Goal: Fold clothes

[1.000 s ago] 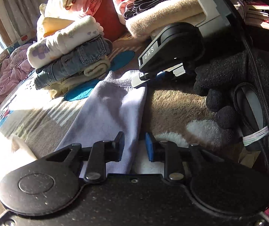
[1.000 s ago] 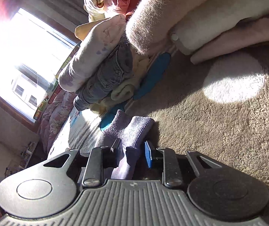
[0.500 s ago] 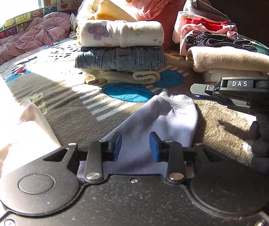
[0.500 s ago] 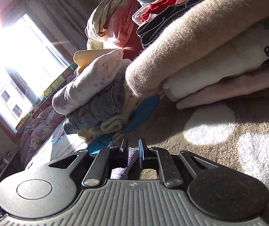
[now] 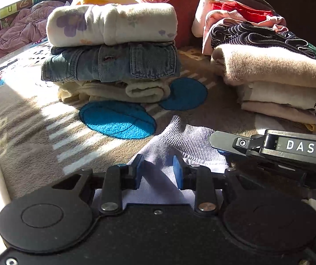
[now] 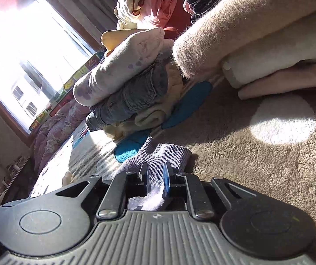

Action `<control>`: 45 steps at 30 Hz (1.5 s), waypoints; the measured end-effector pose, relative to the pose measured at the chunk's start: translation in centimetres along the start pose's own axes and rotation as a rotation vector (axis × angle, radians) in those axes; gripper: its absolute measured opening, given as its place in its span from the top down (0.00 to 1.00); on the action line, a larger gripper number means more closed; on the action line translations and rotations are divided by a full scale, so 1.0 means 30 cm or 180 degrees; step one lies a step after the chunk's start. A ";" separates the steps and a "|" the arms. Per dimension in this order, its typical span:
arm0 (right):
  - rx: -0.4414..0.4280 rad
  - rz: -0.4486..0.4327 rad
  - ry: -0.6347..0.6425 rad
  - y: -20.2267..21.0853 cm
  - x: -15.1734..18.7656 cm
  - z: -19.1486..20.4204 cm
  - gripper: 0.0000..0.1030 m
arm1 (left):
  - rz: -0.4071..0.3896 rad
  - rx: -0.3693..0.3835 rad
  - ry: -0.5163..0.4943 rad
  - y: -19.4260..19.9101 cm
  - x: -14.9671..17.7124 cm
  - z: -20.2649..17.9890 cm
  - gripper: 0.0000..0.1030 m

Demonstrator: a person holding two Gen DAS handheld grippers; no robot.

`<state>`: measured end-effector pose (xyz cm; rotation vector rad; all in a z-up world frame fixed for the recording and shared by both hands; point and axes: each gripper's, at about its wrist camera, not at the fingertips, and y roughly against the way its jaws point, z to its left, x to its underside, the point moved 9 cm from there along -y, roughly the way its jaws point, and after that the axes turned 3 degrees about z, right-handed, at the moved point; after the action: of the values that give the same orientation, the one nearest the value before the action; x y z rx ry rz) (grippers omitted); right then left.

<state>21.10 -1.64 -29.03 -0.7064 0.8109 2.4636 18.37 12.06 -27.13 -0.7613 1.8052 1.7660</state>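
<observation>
While it lies flat on a brown fleece blanket point(image 5: 36, 121), a pale lilac garment point(image 5: 158, 152) with a ribbed cuff is held by two grippers at once. Its near part runs between the blue-padded fingers point(image 5: 138, 172) of the left gripper point(image 5: 158, 172), which have just been closing; cloth rises between the pads, though whether they press on it cannot be told. From the right side of the left wrist view, the right gripper point(image 5: 277, 150) reaches in low over the ribbed cuff. Seen from its own camera, the right gripper point(image 6: 155, 177) has its fingers point(image 6: 166, 176) nearly together, clamped on a bunched fold of the ribbed cuff point(image 6: 169, 154). Just beyond the garment, the blanket carries bright blue oval patches point(image 5: 117, 120) and pale stripes. Behind those stands a stack of folded clothes point(image 5: 111, 50): a cream piece at the bottom, folded denim point(image 5: 113, 63) in the middle, and a white flowered top point(image 5: 111, 24) above. Well to the right is a second stack point(image 5: 277, 81), with a fuzzy tan sweater point(image 5: 275, 66) over white and pink pieces. Farther left lies a crumpled pink quilt point(image 5: 10, 35) beneath a sunlit window point(image 6: 32, 50).
</observation>
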 end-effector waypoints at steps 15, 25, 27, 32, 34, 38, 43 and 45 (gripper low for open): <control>-0.0091 -0.0072 -0.0692 -0.019 0.003 -0.084 0.85 | -0.0091 0.0030 0.0180 0.036 -0.053 0.018 0.72; 0.0140 -0.0325 0.0388 0.027 -0.017 0.069 0.82 | -0.0263 -0.0413 0.0059 0.302 0.254 0.004 0.72; 0.0126 -0.0256 0.0634 0.014 0.004 0.109 0.82 | -0.0083 -0.0429 0.0035 0.234 0.303 0.001 0.70; 0.0498 0.0021 0.0898 -0.049 0.069 0.098 0.84 | -0.0321 -0.0517 -0.0120 0.359 0.285 -0.021 0.70; 0.0519 -0.0126 0.1053 -0.018 0.066 0.125 0.81 | -0.0391 -0.0603 -0.0250 0.438 0.327 -0.031 0.69; 0.0247 -0.0191 0.1384 0.050 0.091 0.210 0.75 | -0.0316 -0.0854 -0.0096 0.495 0.472 0.009 0.57; 0.0754 0.0170 0.1917 -0.014 0.202 0.208 0.72 | -0.0210 -0.0716 0.0081 0.514 0.533 0.034 0.57; 0.0783 0.0068 0.1924 0.012 0.202 0.219 0.72 | -0.0353 -0.0780 0.0064 0.586 0.537 0.043 0.57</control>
<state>14.11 3.83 -27.88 -1.3737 1.3116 2.1197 -5.46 12.63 -25.70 -0.9585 1.5436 1.9327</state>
